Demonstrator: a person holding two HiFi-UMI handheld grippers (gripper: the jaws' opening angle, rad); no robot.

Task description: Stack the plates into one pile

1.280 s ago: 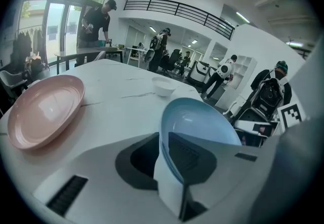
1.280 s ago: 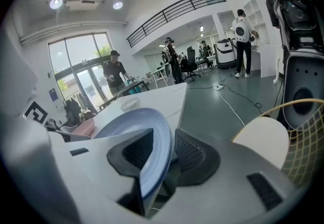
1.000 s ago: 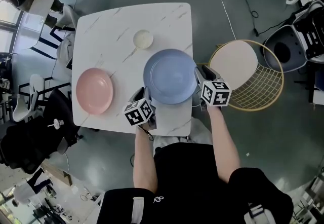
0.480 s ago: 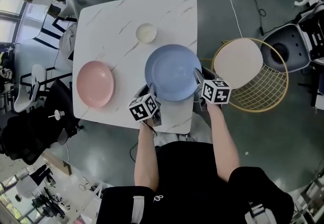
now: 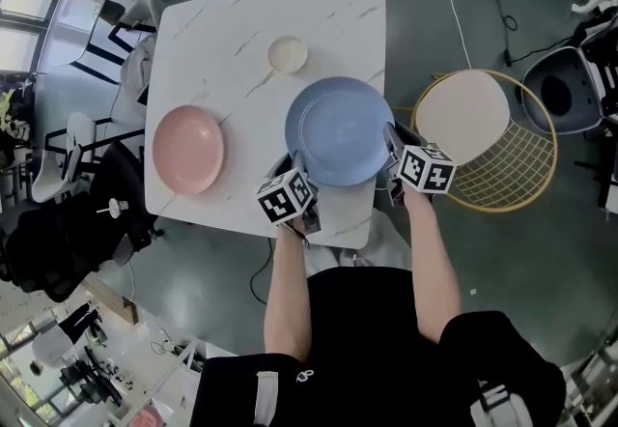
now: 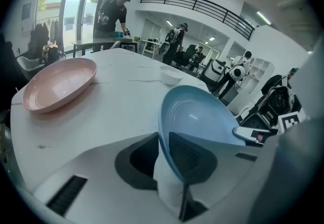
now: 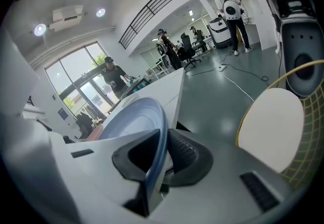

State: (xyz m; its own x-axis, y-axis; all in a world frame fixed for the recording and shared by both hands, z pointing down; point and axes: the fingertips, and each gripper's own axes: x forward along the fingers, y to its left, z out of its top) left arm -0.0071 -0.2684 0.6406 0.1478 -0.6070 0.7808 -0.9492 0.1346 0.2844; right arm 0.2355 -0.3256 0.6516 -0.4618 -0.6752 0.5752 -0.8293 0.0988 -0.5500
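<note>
A blue plate [image 5: 340, 130] sits at the near right of the white marble table [image 5: 222, 29], and both grippers hold its rim. My left gripper [image 5: 297, 174] grips the near-left edge. Its jaws have just been closing, and the rim [image 6: 167, 132] stands pinched between its pads. My right gripper [image 5: 391, 145] grips the right edge. Its jaws have also just been closing, and they clamp the blue plate [image 7: 134, 121]. A pink plate [image 5: 188, 149] lies to the left, also seen as the pink plate [image 6: 58, 83]. A small cream dish [image 5: 288, 54] sits farther back.
A round cream-seated stool in a gold wire frame [image 5: 462, 116] stands just right of the table, close to my right hand. The table's near edge [image 5: 328, 237] runs right under the grippers. Chairs stand to the left, a cable [image 5: 454, 0] crosses the floor, and people stand far off.
The right jaws, wide a second ago, have come together on the blue plate's right rim. The left gripper has edged in against the near-left rim. The plates have not shifted on the table.
</note>
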